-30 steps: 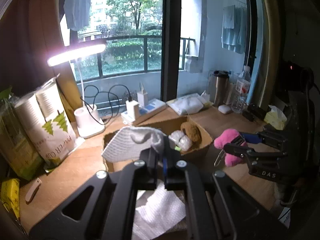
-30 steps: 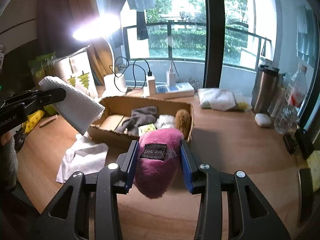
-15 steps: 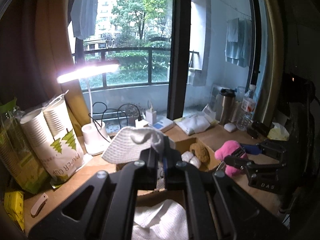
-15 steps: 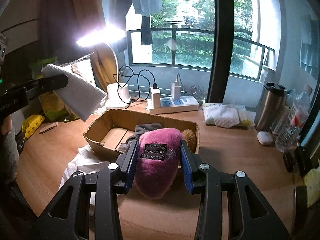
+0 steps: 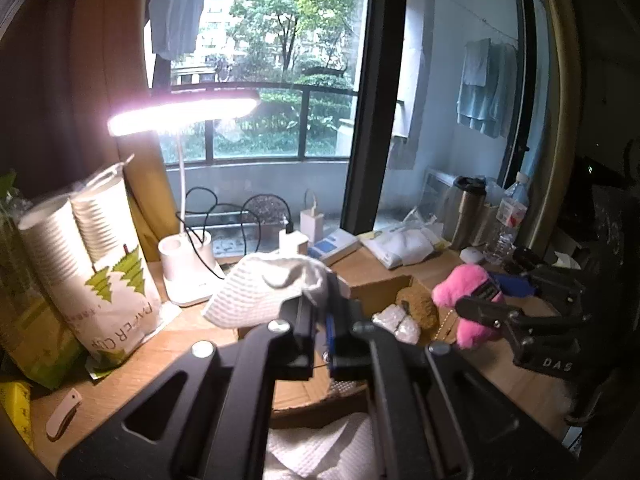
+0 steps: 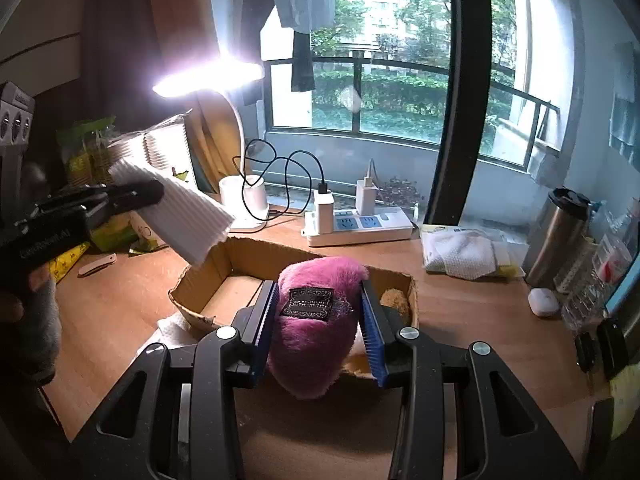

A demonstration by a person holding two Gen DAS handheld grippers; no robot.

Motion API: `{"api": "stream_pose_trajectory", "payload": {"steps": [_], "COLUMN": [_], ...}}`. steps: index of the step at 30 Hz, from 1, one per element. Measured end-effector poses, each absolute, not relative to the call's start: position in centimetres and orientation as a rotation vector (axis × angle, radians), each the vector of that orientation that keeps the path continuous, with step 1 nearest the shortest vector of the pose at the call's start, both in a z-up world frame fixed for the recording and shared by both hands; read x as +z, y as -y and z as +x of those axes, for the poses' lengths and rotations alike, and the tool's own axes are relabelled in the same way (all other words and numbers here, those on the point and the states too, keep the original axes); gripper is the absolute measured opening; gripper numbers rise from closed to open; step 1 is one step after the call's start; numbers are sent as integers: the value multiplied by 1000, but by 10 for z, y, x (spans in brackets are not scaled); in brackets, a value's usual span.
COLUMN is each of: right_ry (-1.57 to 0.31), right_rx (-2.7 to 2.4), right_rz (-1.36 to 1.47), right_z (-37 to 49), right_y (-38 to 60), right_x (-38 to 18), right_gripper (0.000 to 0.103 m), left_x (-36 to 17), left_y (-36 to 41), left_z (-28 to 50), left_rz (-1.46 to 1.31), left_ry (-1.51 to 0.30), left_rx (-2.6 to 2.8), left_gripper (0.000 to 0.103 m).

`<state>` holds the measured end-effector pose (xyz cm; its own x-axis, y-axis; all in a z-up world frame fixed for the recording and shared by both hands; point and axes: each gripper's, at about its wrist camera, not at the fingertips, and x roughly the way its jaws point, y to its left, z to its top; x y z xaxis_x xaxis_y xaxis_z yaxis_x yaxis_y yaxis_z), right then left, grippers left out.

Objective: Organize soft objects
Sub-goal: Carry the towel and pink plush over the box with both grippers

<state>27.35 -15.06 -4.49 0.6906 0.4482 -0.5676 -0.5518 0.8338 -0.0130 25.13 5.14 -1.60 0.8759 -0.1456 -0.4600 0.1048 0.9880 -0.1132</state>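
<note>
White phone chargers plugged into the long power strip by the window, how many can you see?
2. Both white chargers stand side by side on the white power strip: one with a black cable, one with a white cable.

Your left wrist camera looks along its fingers (image 5: 316, 320) from the desk's near left, facing the window. Your right wrist camera looks along its fingers (image 6: 320, 312) from the near edge, close above the open brown cardboard box (image 6: 208, 264). Both views share that box (image 5: 380, 286), the lit white desk lamp (image 5: 184, 114) and the wooden desk (image 5: 168, 344).

"DAS" on right claw (image 5: 476, 308); "PAPER CUP" on cup bag (image 5: 120, 300).
</note>
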Motion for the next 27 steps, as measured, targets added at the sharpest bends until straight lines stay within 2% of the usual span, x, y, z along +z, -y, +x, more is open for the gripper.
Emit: {"api": "stream_pose_trajectory", "payload": {"steps": [22, 27], "right_ry": [-650, -664], "right_rx": [592, 595], "right_rz": [-180, -176], "right_z": [314, 320], "right_y": [133, 130], "right_x": [-67, -73], "right_gripper": [42, 42], "left_x": [-99, -117], "left_y": [-55, -54], "left_z": [304, 312], "left_rz": [-131, -136], "left_ry": [-706, -776], "left_rx": [-130, -127], "left_gripper": [3, 7]}}
